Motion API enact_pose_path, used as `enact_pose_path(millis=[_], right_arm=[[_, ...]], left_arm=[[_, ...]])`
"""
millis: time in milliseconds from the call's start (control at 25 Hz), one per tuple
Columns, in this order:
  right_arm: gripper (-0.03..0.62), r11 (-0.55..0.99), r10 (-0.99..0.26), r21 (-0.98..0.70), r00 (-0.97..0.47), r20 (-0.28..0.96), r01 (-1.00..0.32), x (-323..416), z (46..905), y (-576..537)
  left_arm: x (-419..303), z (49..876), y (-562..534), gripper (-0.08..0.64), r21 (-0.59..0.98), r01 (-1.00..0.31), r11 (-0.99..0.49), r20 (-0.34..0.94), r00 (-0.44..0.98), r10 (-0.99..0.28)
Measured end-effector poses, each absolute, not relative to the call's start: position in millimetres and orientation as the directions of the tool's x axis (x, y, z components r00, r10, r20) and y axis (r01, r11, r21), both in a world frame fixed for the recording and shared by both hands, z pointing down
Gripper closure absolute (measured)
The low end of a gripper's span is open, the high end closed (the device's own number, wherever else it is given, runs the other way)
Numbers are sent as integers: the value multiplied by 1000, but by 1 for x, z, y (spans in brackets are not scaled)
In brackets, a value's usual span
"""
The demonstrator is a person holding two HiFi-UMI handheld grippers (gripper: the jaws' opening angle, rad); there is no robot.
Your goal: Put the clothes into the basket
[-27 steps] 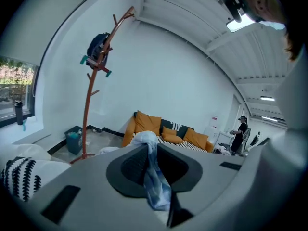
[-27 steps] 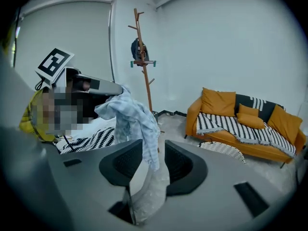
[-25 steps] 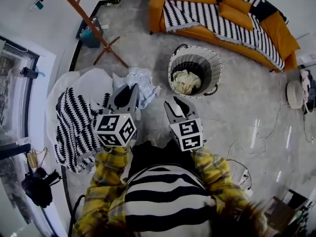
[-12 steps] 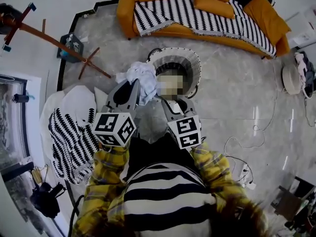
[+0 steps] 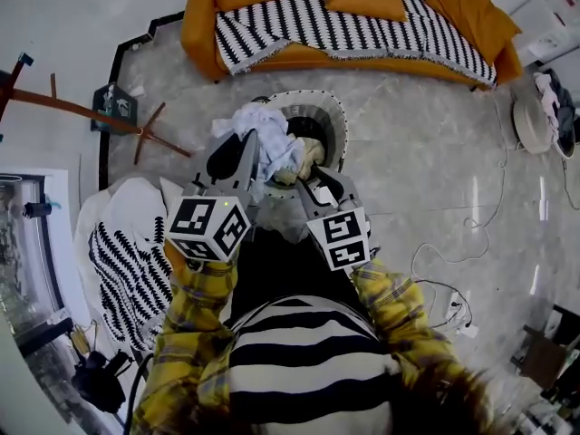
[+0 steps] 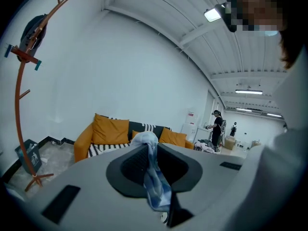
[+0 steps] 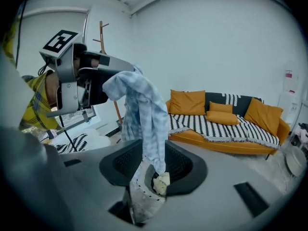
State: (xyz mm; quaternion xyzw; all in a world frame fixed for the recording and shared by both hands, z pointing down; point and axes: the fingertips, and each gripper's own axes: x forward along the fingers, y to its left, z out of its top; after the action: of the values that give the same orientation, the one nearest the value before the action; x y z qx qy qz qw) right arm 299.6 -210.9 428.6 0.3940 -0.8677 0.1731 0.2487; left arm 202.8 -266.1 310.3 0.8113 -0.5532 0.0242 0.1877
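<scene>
Laundry aloft: your left gripper (image 5: 237, 157) and right gripper (image 5: 315, 187) both clamp the limp pale-blue patterned cloth garment (image 5: 270, 141) over the round white woven basket (image 5: 340, 120); light, floppy fabric, likely best held at bunched folds

Open floor (image 5: 426, 157) right of the basket (image 5: 337, 120), cloth (image 5: 270, 143) over its mouth, sofa (image 5: 195, 25) close behind, coat stand (image 5: 136, 131) and striped heap (image 5: 127, 270) left, cables (image 5: 444, 256) right.
</scene>
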Motion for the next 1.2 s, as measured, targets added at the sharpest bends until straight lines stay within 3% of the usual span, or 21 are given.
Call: enact_pose_path(millis=[400,1200], right_arm=[[431,528,-651,-120,-492,578,-841,319,431,-246],[431,379,-608,-147,-366,704,-914,337,488,-272]], left_arm=[[235,316,-316,492,302,-852,-427,259,505,-823],[250,504,-342,492,408,-803,-435,576,596,-560]])
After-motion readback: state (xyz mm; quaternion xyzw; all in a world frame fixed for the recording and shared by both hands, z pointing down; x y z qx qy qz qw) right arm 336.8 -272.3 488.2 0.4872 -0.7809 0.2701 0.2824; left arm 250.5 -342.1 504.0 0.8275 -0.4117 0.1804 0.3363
